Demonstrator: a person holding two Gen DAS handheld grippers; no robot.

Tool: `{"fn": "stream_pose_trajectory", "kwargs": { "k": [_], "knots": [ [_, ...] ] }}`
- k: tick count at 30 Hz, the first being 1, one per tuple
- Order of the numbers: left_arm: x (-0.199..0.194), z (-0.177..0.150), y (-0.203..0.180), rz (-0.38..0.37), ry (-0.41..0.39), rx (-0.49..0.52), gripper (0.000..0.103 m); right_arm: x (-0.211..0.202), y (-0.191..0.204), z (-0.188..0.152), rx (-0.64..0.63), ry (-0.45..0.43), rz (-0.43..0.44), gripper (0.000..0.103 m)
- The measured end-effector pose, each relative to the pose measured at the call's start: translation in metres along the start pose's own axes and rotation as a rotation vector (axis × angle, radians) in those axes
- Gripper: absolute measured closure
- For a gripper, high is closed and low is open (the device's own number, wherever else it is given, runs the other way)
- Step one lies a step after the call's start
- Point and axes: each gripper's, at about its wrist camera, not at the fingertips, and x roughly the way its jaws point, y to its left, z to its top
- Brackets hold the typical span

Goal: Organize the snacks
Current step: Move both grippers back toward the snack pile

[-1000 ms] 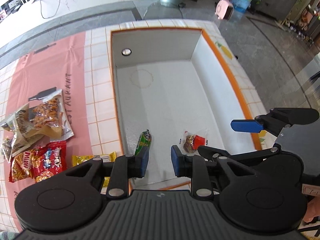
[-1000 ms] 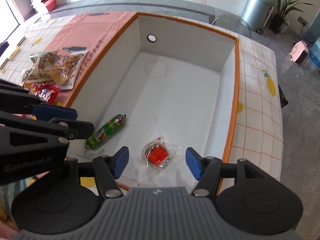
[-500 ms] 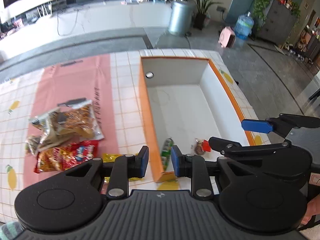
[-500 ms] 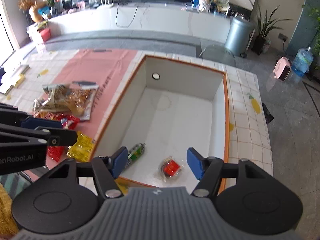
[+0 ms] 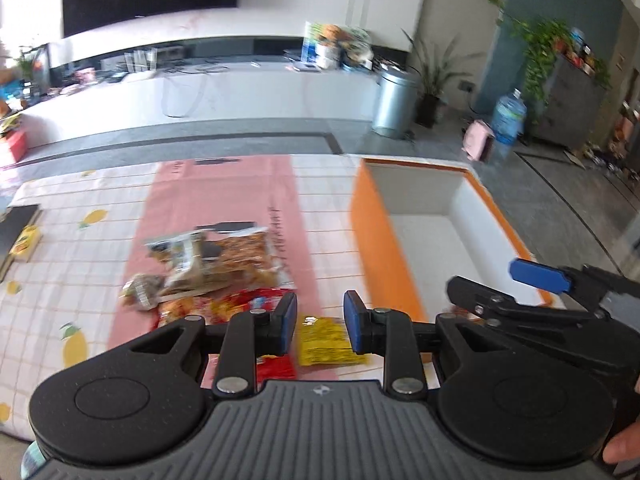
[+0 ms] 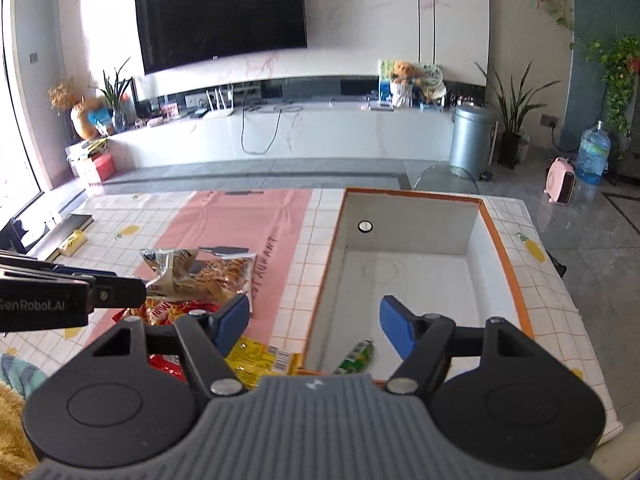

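An orange-edged white box (image 5: 404,216) (image 6: 500,248) stands on the tiled table. A green snack tube (image 6: 357,356) lies in its near end. Left of the box lies a pile of snacks: a clear bag of brown snacks (image 5: 224,254) (image 6: 200,276), red packets (image 5: 224,304) (image 6: 164,312) and a yellow packet (image 5: 326,340) (image 6: 260,360). My left gripper (image 5: 320,322) is open and empty above the yellow packet. My right gripper (image 6: 314,326) is wide open and empty over the box's near left wall; it also shows in the left wrist view (image 5: 536,272).
A pink runner (image 5: 224,188) crosses the tiled tablecloth. A small yellow box (image 5: 26,238) and a dark tray lie at the far left. Beyond the table are a grey floor, a bin (image 6: 472,140), plants and a water bottle.
Both grippers have pulled back and up out of the box, and both views tilted up. My left gripper swung left from the green tube to over the snack pile.
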Motion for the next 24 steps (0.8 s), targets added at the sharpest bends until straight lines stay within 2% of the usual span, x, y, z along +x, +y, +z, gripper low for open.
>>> {"fn": "stream_pose_trajectory", "kwargs": {
  "k": [6, 8, 12, 15, 17, 24],
  "knots": [
    [-0.002, -0.025, 0.035, 0.024, -0.026, -0.082, 0.069, 0.001, 0.029, -0.030, 0.043, -0.035, 0.032, 0.033],
    [0.001, -0.035, 0.044, 0.019, -0.022, -0.100, 0.060, 0.005, 0.038, -0.039, 0.034, -0.032, 0.028, 0.033],
    [0.012, -0.052, 0.056, 0.010, 0.007, -0.119, 0.053, 0.016, 0.052, -0.059, -0.004, -0.025, -0.002, 0.034],
    [0.019, -0.060, 0.060, 0.004, 0.032, -0.124, 0.049, 0.028, 0.058, -0.069, -0.020, 0.002, 0.007, 0.034],
    [0.024, -0.063, 0.063, 0.000, 0.045, -0.124, 0.040, 0.035, 0.063, -0.076, -0.038, 0.026, 0.008, 0.034],
    [0.056, -0.064, 0.075, -0.002, 0.111, -0.161, 0.038, 0.068, 0.067, -0.086, -0.066, 0.099, -0.015, 0.043]
  ]
}}
